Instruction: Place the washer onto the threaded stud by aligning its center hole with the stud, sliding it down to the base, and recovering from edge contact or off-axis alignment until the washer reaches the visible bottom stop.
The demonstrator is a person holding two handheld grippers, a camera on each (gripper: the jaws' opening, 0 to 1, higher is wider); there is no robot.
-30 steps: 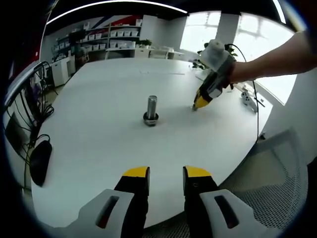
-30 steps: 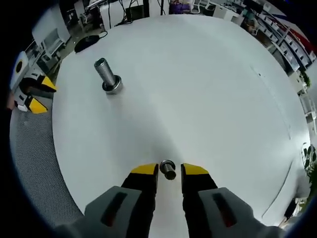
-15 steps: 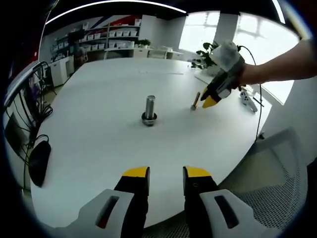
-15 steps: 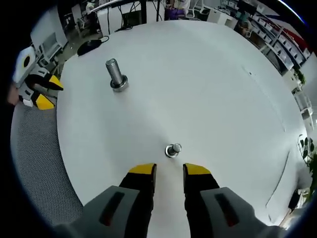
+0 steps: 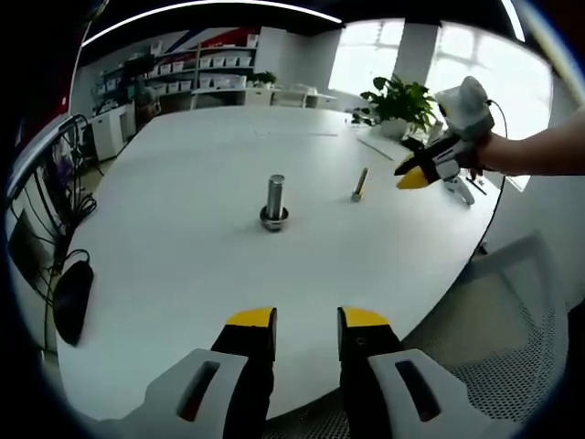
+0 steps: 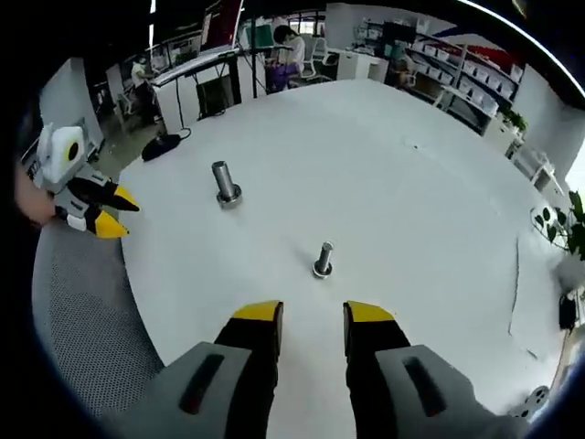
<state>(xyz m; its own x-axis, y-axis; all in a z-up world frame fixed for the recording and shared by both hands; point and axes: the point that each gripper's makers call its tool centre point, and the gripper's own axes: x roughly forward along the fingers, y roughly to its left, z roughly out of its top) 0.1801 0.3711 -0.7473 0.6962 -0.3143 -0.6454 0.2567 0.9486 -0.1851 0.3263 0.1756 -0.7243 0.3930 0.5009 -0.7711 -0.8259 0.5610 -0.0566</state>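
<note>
- Stud (image 6: 323,260): upright on desk (image 6: 439,192), washer at its base, dead ahead of right tool (image 6: 313,315).
- Right tool: nearer; narrow gap, empty.
- Left tool (image 5: 306,319): narrow gap, empty, well apart.
- Bolt (image 5: 274,202): upright, ahead of left tool.

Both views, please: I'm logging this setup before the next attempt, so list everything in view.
table: one, white, round.
large stud: one, silver, upright at mid-table, ring at its base.
small bolt: one, silver, upright, nearer the right gripper.
plant: one, green, at the table's far edge.
shelves: several, white, along the back wall.
mesh chair: one, grey, beside the table.
left gripper: yellow-tipped, open, empty.
right gripper: yellow-tipped, open, empty.
</note>
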